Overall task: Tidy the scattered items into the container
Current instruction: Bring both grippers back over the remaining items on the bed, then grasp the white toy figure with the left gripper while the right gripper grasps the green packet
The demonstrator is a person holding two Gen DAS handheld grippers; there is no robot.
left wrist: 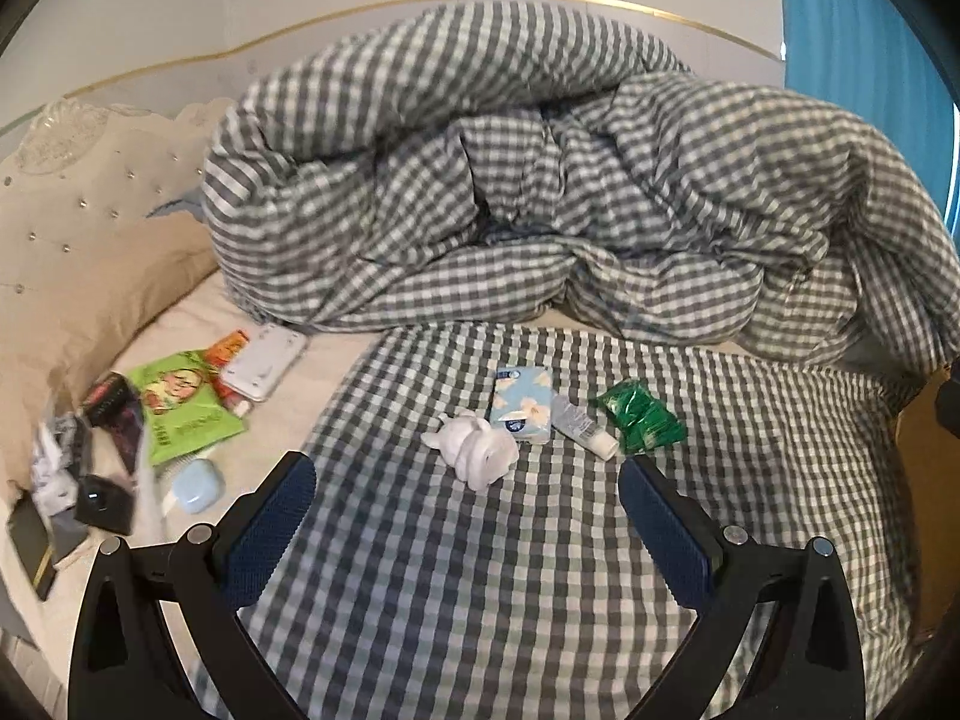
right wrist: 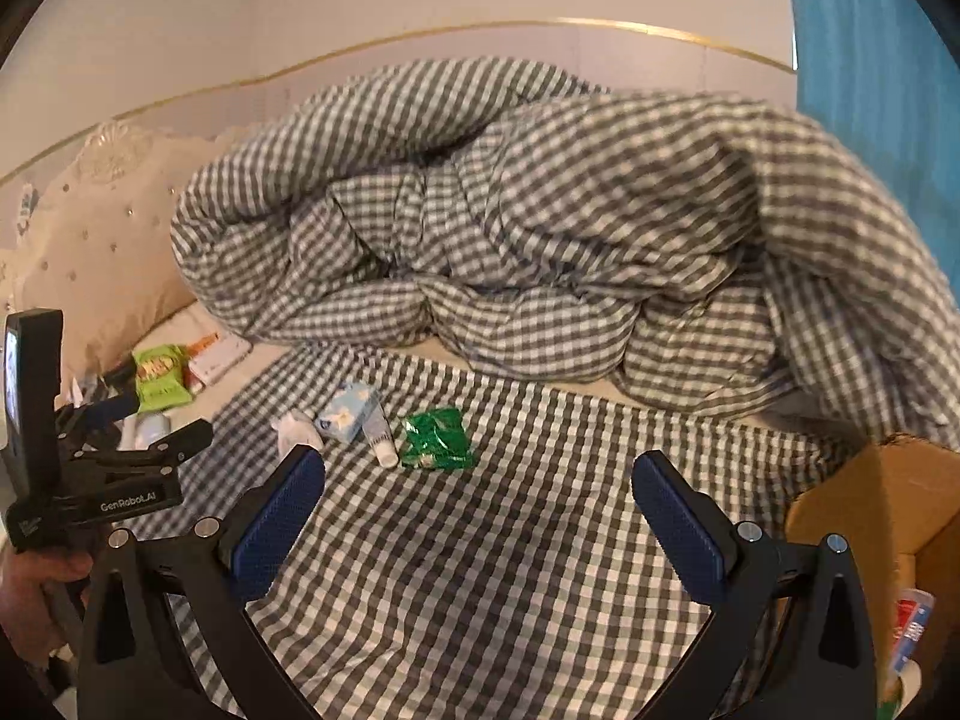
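Note:
Scattered items lie on a checked bed sheet: a white rolled sock (left wrist: 474, 450), a blue flowered tissue pack (left wrist: 521, 403), a small white tube (left wrist: 583, 426) and a green foil packet (left wrist: 639, 417). They also show in the right wrist view: the packet (right wrist: 436, 439), tube (right wrist: 381, 438) and tissue pack (right wrist: 350, 411). My left gripper (left wrist: 467, 495) is open and empty just short of the sock. My right gripper (right wrist: 478, 489) is open and empty, nearer than the packet. A cardboard box (right wrist: 882, 504) stands at the right with a red-and-white tube (right wrist: 912, 630) inside.
More items lie at the left by a beige pillow (left wrist: 90, 252): a green snack bag (left wrist: 183, 405), a white device (left wrist: 264, 363), a light blue case (left wrist: 197, 486) and dark packets. A bunched checked duvet (left wrist: 510, 192) fills the back. The left gripper's body (right wrist: 90, 462) shows at left.

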